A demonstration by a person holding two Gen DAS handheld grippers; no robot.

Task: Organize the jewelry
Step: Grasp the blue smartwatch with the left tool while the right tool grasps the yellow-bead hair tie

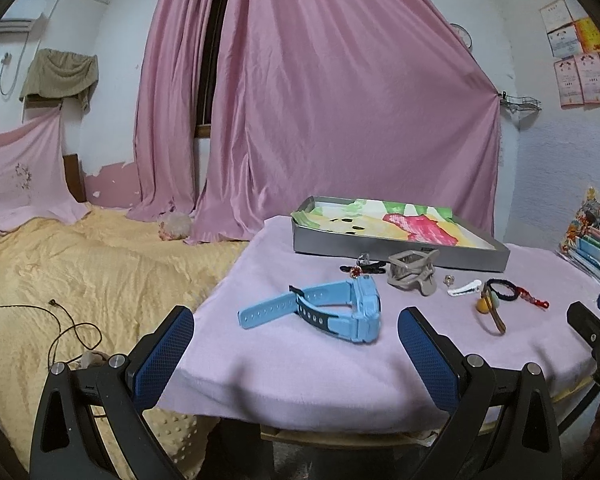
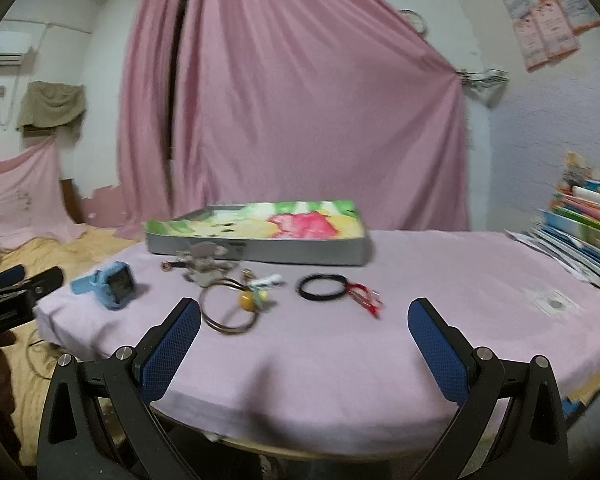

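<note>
On the lilac-covered worktop (image 1: 300, 360), the left wrist view shows the left gripper (image 1: 296, 344) spread wide and empty, its blue pads flanking a light blue watch (image 1: 340, 312) that lies just ahead. Behind the watch sit a beige claw clip (image 1: 412, 272), a small white clip (image 1: 464, 288), a black cord bracelet (image 1: 504, 290) with red tassel, and a shallow grey box (image 1: 400, 240) with a bright printed lining. The watch looks light and rigid at the case with a floppy strap; the case is probably the surest place to grip.

From the right wrist view, somewhat blurred, the right gripper (image 2: 304, 332) is likewise wide open and holds nothing. Near it lie a thin ring bangle (image 2: 228, 312) with a yellow bead and the black cord bracelet (image 2: 322, 286). Both seem light and slippery; pinching across the cord would likely suit best.
</note>
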